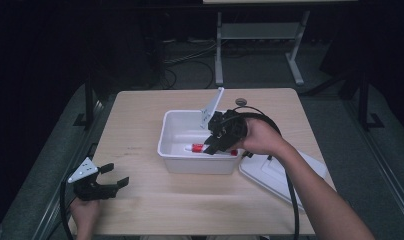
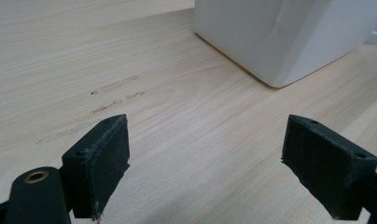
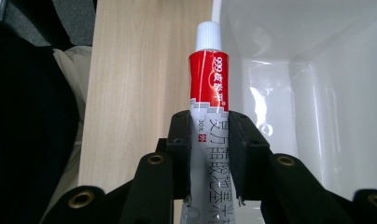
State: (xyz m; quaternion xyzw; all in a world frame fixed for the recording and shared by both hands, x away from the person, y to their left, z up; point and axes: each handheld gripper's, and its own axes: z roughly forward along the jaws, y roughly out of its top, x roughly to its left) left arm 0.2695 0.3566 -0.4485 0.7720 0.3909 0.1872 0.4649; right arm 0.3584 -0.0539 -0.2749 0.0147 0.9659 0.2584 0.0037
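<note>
A red and white tube with a white cap (image 3: 208,88) is clamped between the black jaws of my right gripper (image 3: 209,140). In the high view this tube (image 1: 196,148) hangs over the front part of the white bin (image 1: 171,131), with my right gripper (image 1: 215,145) above the bin's right side. At the table's front left corner my left gripper (image 1: 116,176) rests open. Its pads (image 2: 105,163) stand wide apart over bare wood in the left gripper view, and the white bin (image 2: 280,37) stands beyond them.
A white lid (image 1: 270,172) lies on the table right of the bin, under my right forearm. A small round disc (image 1: 241,101) sits near the table's far edge. Table legs and cables stand on the dark floor beyond.
</note>
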